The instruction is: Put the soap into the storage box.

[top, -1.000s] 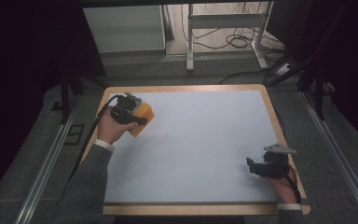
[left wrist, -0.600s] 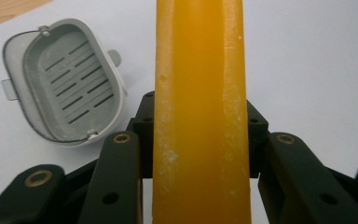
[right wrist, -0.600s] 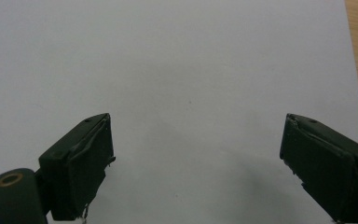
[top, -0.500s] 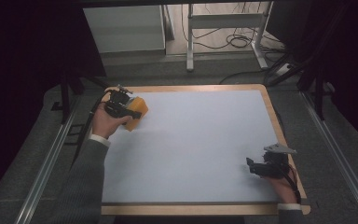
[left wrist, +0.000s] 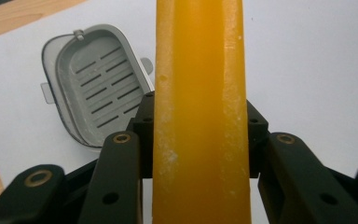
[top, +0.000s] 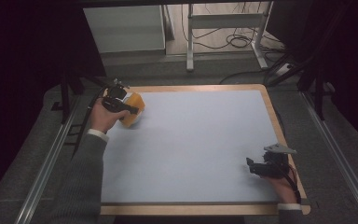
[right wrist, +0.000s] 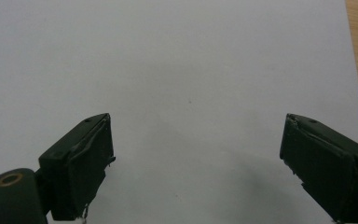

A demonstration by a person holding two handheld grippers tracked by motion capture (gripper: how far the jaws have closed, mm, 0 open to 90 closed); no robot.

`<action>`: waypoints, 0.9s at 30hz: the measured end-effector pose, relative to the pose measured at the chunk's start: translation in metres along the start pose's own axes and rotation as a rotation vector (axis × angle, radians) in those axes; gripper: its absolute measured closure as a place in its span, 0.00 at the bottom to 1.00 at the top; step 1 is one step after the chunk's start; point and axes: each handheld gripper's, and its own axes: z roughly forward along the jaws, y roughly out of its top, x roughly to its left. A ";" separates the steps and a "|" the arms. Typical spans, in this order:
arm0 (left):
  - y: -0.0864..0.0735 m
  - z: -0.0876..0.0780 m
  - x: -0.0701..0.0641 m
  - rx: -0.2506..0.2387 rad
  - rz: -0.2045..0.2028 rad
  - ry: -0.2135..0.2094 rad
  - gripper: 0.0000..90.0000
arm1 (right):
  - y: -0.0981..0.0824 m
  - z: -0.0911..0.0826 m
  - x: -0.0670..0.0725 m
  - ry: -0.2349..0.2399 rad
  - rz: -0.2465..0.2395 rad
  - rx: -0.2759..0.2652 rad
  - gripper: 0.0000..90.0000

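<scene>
My left gripper hovers over the far left corner of the table, shut on an orange-yellow soap bar. In the left gripper view the bar stands on edge between the black jaws, pressed from both sides. Below and left of it a grey slotted soap dish lies on the pale sheet. My right gripper rests near the table's front right corner. Its jaws stand wide open with nothing between them.
A pale blue-grey sheet covers the table, framed by a wooden rim. Metal rails run along both sides of the table. Beyond the far edge stand a white cabinet and a metal frame with cables.
My left hand has carried the soap bar a little farther away and to the left, toward the table's far left corner. The right gripper has stayed put.
</scene>
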 end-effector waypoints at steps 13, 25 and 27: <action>0.011 0.007 0.007 0.007 -0.023 0.017 0.68 | -0.001 0.001 -0.001 0.001 0.001 0.003 0.11; 0.020 0.014 0.019 0.004 -0.067 0.017 0.68 | -0.001 0.002 0.000 0.002 -0.003 0.009 0.11; 0.021 0.015 0.021 0.005 -0.075 0.021 0.68 | -0.001 0.002 0.000 0.002 -0.002 0.007 0.11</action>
